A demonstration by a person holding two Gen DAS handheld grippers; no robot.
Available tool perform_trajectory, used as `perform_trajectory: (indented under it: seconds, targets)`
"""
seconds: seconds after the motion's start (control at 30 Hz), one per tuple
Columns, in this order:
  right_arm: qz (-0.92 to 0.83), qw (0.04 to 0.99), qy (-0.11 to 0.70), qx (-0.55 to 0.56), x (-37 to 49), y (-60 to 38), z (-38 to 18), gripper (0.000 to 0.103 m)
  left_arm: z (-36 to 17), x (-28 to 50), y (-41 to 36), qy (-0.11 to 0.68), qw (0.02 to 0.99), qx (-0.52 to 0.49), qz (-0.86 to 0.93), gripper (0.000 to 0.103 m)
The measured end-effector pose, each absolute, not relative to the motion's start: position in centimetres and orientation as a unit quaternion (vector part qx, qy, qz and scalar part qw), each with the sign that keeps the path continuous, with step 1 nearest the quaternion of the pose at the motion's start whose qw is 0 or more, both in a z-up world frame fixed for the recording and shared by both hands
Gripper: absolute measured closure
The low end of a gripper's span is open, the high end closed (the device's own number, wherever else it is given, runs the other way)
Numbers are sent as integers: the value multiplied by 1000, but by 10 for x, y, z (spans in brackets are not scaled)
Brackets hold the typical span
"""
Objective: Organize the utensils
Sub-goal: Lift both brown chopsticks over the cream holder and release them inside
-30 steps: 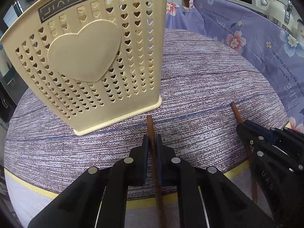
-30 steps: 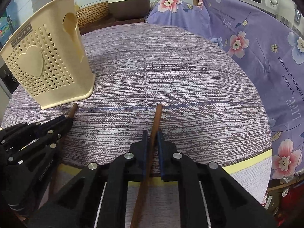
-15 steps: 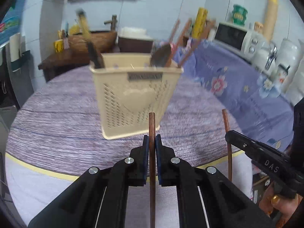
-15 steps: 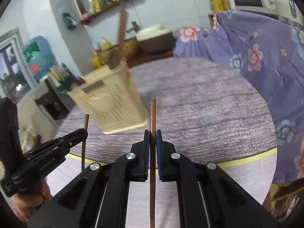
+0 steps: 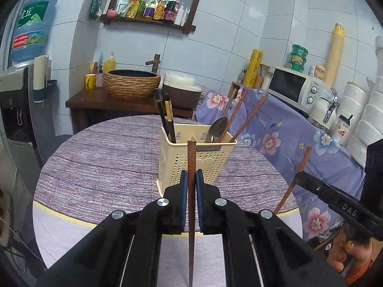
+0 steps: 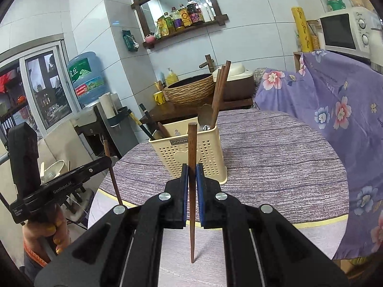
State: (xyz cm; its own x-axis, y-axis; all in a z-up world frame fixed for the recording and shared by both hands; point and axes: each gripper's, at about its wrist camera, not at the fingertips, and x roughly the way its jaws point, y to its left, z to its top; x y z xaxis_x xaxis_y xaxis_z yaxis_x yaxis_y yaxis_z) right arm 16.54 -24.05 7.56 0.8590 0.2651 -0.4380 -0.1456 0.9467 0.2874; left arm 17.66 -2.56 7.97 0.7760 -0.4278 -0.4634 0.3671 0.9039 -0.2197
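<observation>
Between me and the cream utensil holder (image 5: 196,157) nothing lies on the cloth; only my own two chopsticks cross the view of it. From the holder's right compartment lean a metal spoon (image 5: 217,126) and several brown chopsticks (image 5: 249,117), and from its left compartment rise dark chopsticks (image 5: 166,117), so both openings are already partly filled. In the left wrist view I see the right gripper (image 5: 299,179) off to the right, well apart from the holder, a hand (image 5: 347,253) under it.

My left gripper (image 5: 191,186) is clamped on a brown wooden chopstick (image 5: 191,160), which stands upright between the blue pads, its blunt top in front of the holder's label. My right gripper (image 6: 192,181) pinches a second brown chopstick (image 6: 192,143) the same way, upright, thick end up, its pointed tip hanging free below the jaws. Both sticks are off the table, on the near side of the holder.

The holder is perforated with small hearts and carries a large raised heart on its face. It stands on a round table (image 5: 95,157) covered in a purple streaked cloth with a yellow edge. Behind are a woven basin (image 5: 131,83) on a dark wooden counter, a shelf of bottles (image 5: 155,7) on a white tiled wall, a microwave (image 5: 294,87), a flowered purple cover (image 5: 311,138) and a water bottle (image 5: 32,26).
</observation>
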Motion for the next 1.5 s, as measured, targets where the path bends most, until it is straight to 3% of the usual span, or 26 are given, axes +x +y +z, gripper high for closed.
perform_trajectory:
  seconds: [0.57, 1.07, 1.23, 1.5]
  targets:
    - [117, 960, 230, 105, 171, -237, 99, 95, 95, 183, -27, 242, 941, -71, -226, 95]
    - [65, 989, 110, 75, 263, -225, 247, 95, 240, 251, -36, 106, 972, -118, -173, 95]
    - [41, 990, 107, 78, 291, -220, 227, 95, 218, 278, -58, 90, 981, -108, -135, 95]
    - [43, 979, 181, 82, 321, -214, 133, 95, 149, 284, -78, 123, 983, -76, -117, 95]
